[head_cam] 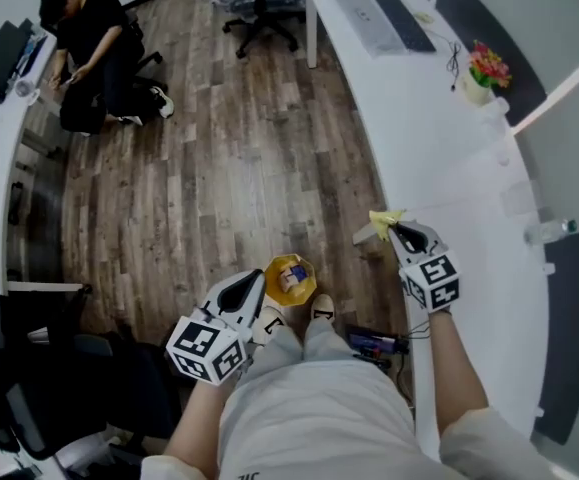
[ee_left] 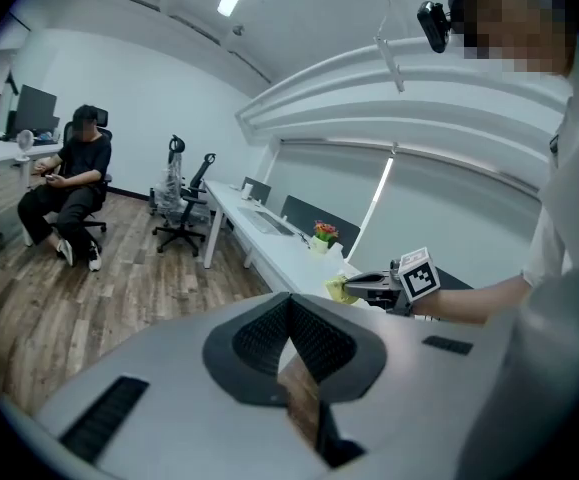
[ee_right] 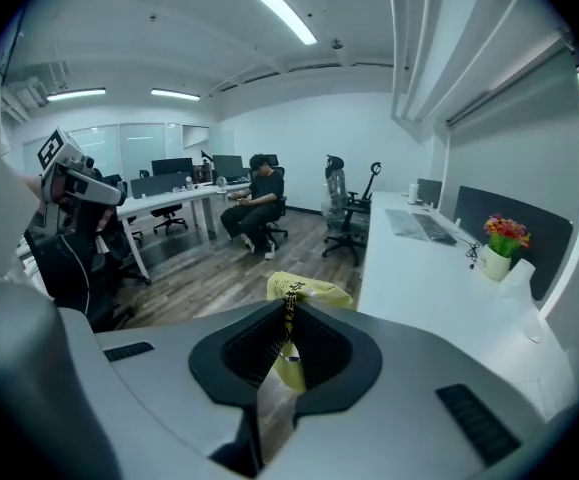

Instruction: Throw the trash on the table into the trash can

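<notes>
Presently the right gripper has its jaws closed on 1 piece of trash, a crumpled yellow wrapper. It is pinched by a thin edge, and most of the material hangs free ahead of the pads. In the head view the wrapper sits at the edge of the white table, over the line between tabletop and wood floor. Whether it has fully cleared the surface cannot be confirmed from that angle.

The left gripper has its jaws together with nothing between them; its own view shows only floor past the tips. It is held low, just beside the trash can. The can stands on the floor in front of the person's feet, has a yellow liner and already holds some contents.

Step in hand, as judged: carrying the wrapper from table to can.

Risks noted:
1. Shallow grip. A quick swing could pull the pinched edge free and drop the wrapper short of the can.
2. Small opening. The wrapper looks light, so released from height it could drift past the rim.
3. Obstruction. The left gripper crowds the approach, and contact with the rim could tip the can.
4. Clutter. A dark device with cables lies near the can on its right, where a missed wrapper could lodge.
</notes>
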`<act>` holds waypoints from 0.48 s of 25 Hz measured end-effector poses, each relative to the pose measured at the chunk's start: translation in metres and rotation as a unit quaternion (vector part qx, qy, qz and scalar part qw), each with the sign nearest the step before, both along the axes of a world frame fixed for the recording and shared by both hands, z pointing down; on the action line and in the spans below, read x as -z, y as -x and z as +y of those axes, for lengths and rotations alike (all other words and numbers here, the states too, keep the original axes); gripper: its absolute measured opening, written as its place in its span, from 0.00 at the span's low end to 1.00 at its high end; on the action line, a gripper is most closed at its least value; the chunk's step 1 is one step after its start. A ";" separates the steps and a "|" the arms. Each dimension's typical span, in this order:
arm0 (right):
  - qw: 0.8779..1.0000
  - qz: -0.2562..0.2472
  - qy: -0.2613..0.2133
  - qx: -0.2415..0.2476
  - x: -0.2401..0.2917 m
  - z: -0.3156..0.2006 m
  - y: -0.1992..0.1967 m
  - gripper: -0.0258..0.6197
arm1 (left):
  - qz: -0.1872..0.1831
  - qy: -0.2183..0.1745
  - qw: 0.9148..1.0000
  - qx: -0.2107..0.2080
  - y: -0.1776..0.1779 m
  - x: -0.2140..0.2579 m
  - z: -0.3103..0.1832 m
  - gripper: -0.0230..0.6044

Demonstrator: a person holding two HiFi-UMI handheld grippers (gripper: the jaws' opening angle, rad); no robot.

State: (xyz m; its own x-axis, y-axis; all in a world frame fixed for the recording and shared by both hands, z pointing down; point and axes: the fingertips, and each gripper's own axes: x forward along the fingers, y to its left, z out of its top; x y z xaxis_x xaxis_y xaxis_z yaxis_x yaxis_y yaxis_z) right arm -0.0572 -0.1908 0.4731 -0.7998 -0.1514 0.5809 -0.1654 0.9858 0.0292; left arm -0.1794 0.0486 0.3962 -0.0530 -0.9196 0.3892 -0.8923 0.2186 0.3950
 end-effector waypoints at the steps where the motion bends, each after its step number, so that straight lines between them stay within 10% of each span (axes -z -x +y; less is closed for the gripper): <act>1: 1.000 -0.003 0.006 0.013 0.001 0.010 0.011 0.11 | -0.003 -0.001 1.000 0.013 0.005 0.002 0.010 0.04; 12: 0.989 -0.025 0.037 0.140 0.007 0.130 0.101 0.11 | -0.022 -0.005 0.993 0.114 0.045 0.010 0.109 0.04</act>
State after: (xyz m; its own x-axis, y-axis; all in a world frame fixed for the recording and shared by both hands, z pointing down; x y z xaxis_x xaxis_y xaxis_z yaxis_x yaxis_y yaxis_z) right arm -0.1579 -0.0607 0.4658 -0.8329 0.1214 0.5399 0.1149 0.9923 -0.0458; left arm -0.2243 0.1581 0.3864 -0.2773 -0.8858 0.3722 -0.8361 0.4133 0.3607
